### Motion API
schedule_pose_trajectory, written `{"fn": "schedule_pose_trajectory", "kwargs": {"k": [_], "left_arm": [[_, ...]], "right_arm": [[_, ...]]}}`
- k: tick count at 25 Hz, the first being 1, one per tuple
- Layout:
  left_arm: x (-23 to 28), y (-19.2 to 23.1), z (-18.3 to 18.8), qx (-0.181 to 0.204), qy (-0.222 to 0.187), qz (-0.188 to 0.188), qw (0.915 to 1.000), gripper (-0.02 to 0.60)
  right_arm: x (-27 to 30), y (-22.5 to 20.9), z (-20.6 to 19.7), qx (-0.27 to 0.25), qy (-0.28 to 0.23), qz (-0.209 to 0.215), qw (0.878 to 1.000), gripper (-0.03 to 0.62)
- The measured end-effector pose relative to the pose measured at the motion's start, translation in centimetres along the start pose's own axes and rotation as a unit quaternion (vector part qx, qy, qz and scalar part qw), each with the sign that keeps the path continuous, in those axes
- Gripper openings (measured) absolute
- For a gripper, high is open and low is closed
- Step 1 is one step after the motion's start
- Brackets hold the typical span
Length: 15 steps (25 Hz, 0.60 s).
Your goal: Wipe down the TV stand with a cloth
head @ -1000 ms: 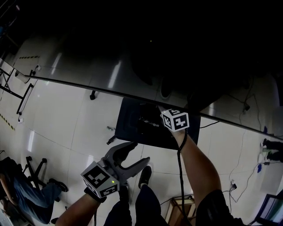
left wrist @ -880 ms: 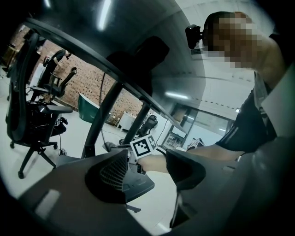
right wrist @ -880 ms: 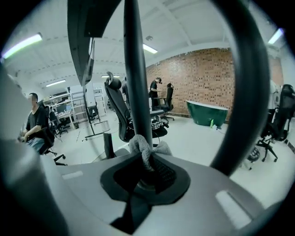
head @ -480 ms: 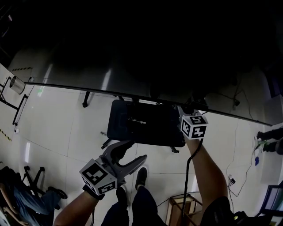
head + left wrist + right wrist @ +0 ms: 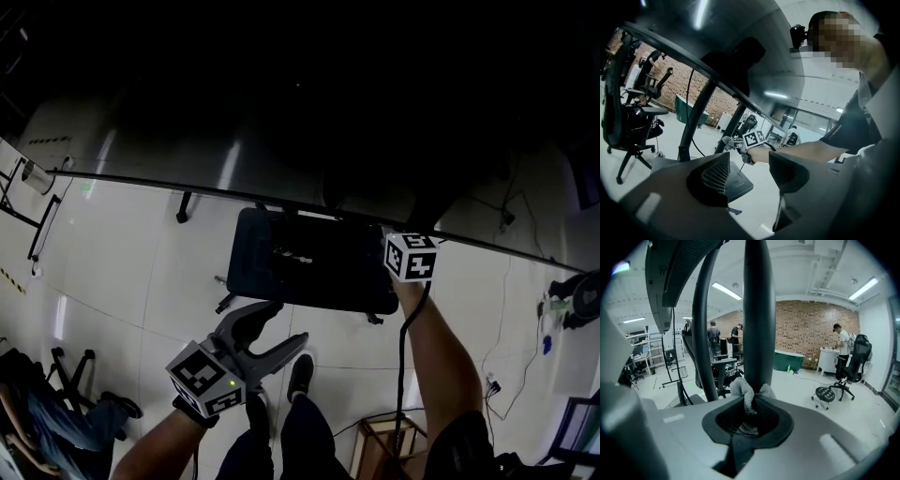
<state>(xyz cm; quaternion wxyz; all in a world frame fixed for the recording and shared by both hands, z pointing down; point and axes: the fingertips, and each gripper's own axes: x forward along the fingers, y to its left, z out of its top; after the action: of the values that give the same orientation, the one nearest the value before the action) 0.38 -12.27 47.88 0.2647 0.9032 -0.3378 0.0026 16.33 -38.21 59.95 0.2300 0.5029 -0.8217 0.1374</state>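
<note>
We hold the right gripper (image 5: 750, 417) out ahead on an almost straight arm, its fingers clenched on a bunched grey cloth (image 5: 749, 391). The cloth pokes out past the fingertips and presses against the black pole (image 5: 758, 310) of the TV stand, which rises straight up just beyond them.

We keep the left gripper (image 5: 284, 325) lower and closer to our body. Its fingers are released and spread wide with nothing between them. Through that gap, in the left gripper view, we see our right forearm (image 5: 801, 151) reaching across, well beyond the fingertips.

The stand's flat dark base (image 5: 309, 272) lies on the floor ahead of the left fingertips and under the right ones. The wide dark panel of the TV (image 5: 309, 112) spreads out beyond both sets of fingers, its thin edge running across the head view.

The floor (image 5: 122, 253) is white and glossy, and it reflects the ceiling lights. Far past the right fingertips there is a brick wall (image 5: 811, 329) with a green tub (image 5: 790, 361) in front of it. A black office chair (image 5: 851, 364) stands off to their right, and several people stand in the background. Another office chair (image 5: 628, 117) sits to the left of the left fingers.
</note>
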Motion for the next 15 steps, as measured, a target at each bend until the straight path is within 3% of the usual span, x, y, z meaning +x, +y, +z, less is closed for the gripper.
{"fn": "schedule_pose_trajectory", "kwargs": {"k": [15], "left_arm": [[0.3, 3.5, -1.7, -0.02, 0.001, 0.02, 0.9996, 0.285]], "right_arm": [[6.3, -0.3, -9.5, -0.019, 0.129, -0.006, 0.991, 0.044]]}}
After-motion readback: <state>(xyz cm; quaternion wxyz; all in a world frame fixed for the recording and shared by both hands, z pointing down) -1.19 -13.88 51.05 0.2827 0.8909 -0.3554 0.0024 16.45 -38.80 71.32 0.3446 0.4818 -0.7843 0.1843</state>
